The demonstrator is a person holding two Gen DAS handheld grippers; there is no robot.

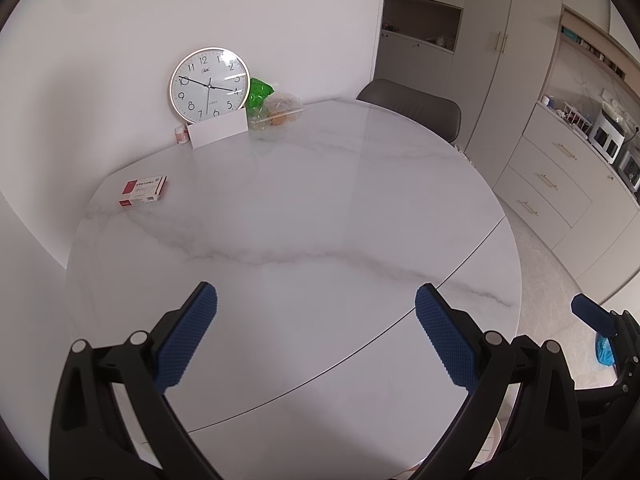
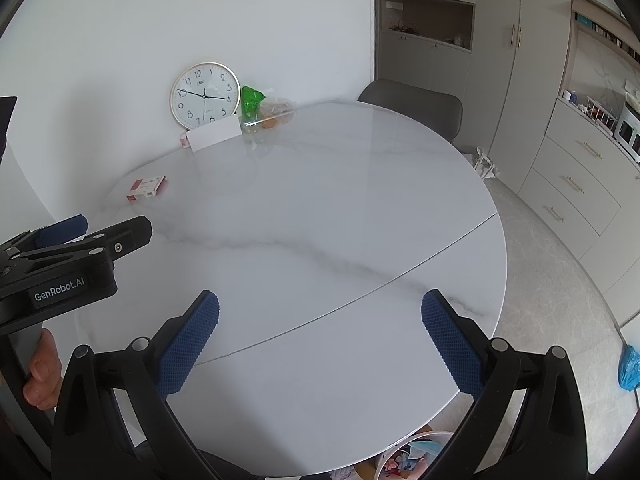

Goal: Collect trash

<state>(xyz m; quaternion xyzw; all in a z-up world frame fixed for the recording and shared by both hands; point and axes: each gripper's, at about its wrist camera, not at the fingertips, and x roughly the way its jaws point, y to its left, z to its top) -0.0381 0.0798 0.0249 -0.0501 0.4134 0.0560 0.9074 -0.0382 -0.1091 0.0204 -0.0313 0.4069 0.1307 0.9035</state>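
A round white marble table (image 1: 304,208) (image 2: 320,208) fills both views. My left gripper (image 1: 316,336) is open and empty above its near edge. My right gripper (image 2: 320,340) is open and empty too, beside it on the right. A red and white medicine box (image 1: 143,191) (image 2: 146,187) lies at the table's left. At the far side lie a green plastic bag (image 1: 258,94) (image 2: 251,100) and a clear food container (image 1: 280,114) (image 2: 272,118). A white bin (image 2: 412,456) holding trash stands on the floor under the near edge.
A wall clock (image 1: 209,84) (image 2: 205,96) leans on the wall, with a white card (image 1: 218,130) and a small bottle (image 1: 181,134) before it. A grey chair (image 1: 416,108) stands behind the table. Cabinets (image 1: 552,184) line the right. A blue bag (image 2: 630,366) lies on the floor.
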